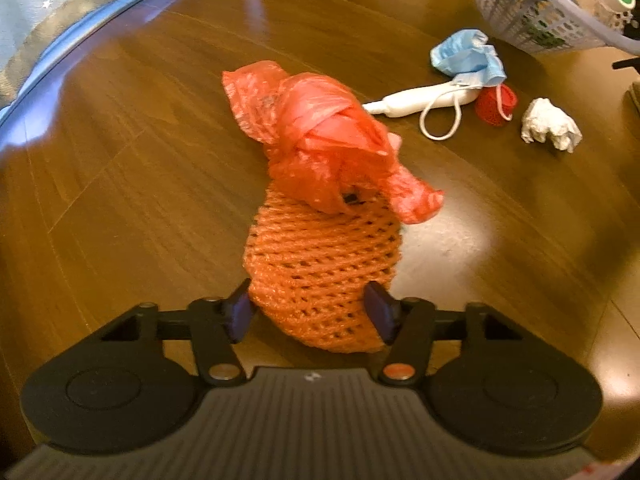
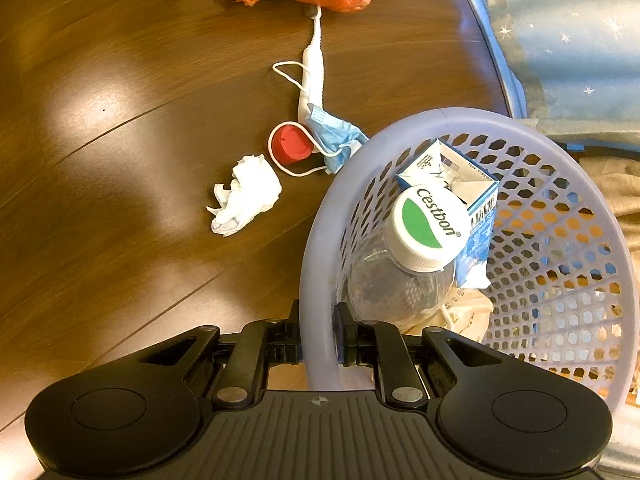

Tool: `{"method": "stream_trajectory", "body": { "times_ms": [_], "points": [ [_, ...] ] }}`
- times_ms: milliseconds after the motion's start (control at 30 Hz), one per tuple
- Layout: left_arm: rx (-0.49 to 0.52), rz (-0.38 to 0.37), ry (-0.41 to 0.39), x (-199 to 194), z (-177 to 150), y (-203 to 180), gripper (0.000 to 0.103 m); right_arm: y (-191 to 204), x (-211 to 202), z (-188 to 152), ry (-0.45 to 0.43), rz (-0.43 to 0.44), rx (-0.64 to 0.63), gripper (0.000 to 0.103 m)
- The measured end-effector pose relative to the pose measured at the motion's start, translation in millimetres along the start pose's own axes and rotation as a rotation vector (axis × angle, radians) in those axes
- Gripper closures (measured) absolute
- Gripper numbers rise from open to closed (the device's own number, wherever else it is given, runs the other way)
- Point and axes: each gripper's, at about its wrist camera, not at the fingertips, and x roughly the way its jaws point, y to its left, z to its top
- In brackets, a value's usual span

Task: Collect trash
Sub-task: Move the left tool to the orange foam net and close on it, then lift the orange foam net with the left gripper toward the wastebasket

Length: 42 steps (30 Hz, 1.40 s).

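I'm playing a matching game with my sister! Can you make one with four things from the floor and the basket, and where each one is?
Things:
1. orange foam net
2. plastic bottle
3. blue face mask
4. crumpled white tissue

Places:
A. inside the basket
B. lying alone on the floor, touching nothing
C. between the fingers of the left gripper
D. draped over the end of the white tube

Pairs: 1-C, 2-A, 3-D, 4-B
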Motion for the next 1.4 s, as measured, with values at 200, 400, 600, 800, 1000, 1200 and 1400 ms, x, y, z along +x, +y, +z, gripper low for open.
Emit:
{"method": "stream_trajectory", "body": {
  "times_ms": [200, 400, 600, 800, 1000, 1200, 1400],
  "points": [
    [0.057, -0.025, 0.005, -4.1, -0.3, -21.0, 0.094, 1.0, -0.7, 0.4, -0.001, 0.002, 0.002, 0.092],
    [0.082, -0.051, -0.004, -19.8, 0.9, -42.2, 0.096, -2.0, -1.5, -1.0, -0.004, 0.006, 0.012, 0.092],
    [0.125, -0.074, -0.018, -42.6, 5.3, -64.3, 0.096, -1.8, -7.0, -4.7, -0.011, 0.016, 0.021, 0.092],
    [0.160, -0.092, -0.050, -65.2, 17.8, -84.0, 0.096, -1.9, -12.4, -6.9, -0.014, 0.024, 0.023, 0.092],
    [0.193, -0.102, -0.081, -88.4, 29.3, -98.6, 0.096, -1.1, -17.2, -11.6, -0.020, 0.032, 0.021, 0.092],
    [0.229, -0.092, -0.105, -107.9, 41.5, -108.8, 0.096, -2.8, -21.6, -16.2, -0.028, 0.046, 0.031, 0.092],
    [0.251, -0.085, -0.139, -127.6, 55.8, -115.6, 0.096, -3.1, -25.1, -19.3, -0.036, 0.057, 0.039, 0.092]
  ]
}}
